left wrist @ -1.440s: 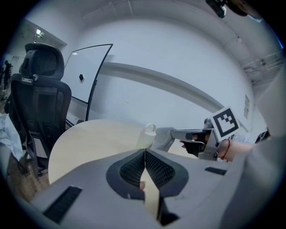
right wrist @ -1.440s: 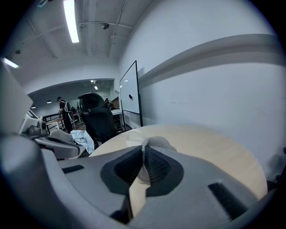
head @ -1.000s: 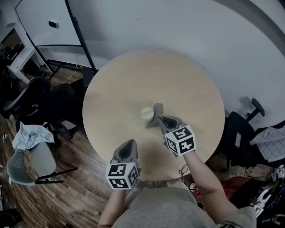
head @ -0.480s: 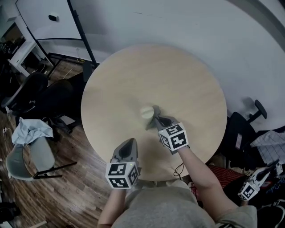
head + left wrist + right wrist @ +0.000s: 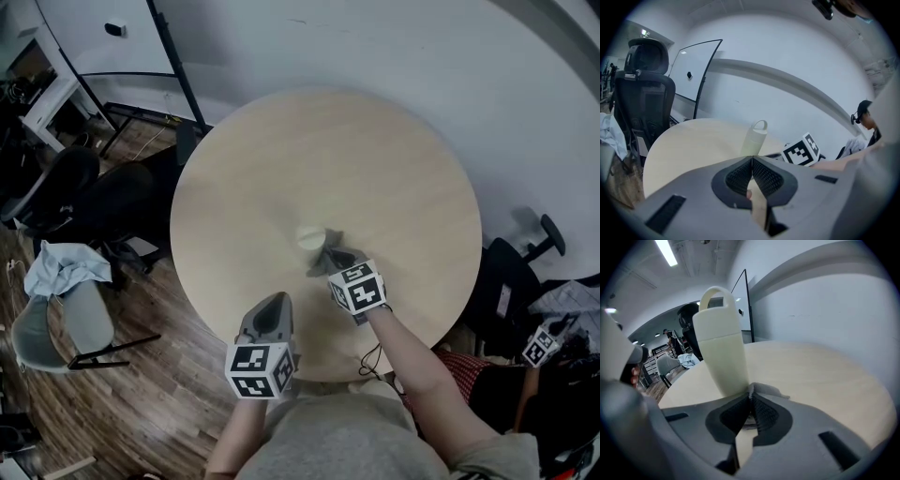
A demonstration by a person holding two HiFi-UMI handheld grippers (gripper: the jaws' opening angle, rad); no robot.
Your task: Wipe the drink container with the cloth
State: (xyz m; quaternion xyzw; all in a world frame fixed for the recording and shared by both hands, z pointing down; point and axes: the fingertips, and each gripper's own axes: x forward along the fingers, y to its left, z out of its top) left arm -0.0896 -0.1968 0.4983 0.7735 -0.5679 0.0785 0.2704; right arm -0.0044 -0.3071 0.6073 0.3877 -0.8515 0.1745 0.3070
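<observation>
A cream drink bottle [image 5: 311,237] with a loop handle stands upright near the middle of the round wooden table [image 5: 375,159]. My right gripper [image 5: 339,259] is shut on a grey cloth [image 5: 332,247] and holds it against the bottle's right side. In the right gripper view the bottle [image 5: 723,352] rises just past the jaws, and the cloth [image 5: 765,390] bunches at the gripper [image 5: 751,397]. My left gripper [image 5: 272,306] hovers at the table's front edge, shut and empty. In the left gripper view the bottle [image 5: 754,138] stands beyond that gripper [image 5: 752,160].
Black office chairs [image 5: 66,187] and a grey chair with a pale blue cloth [image 5: 61,267] stand on the wooden floor at the left. Another black chair [image 5: 511,272] is at the right. A whiteboard stand [image 5: 178,75] leans behind the table.
My right gripper has shifted left and closer to the bottle, and the cloth has slid from the bottle's far right side towards its near side. The left gripper and the bottle have stayed put.
</observation>
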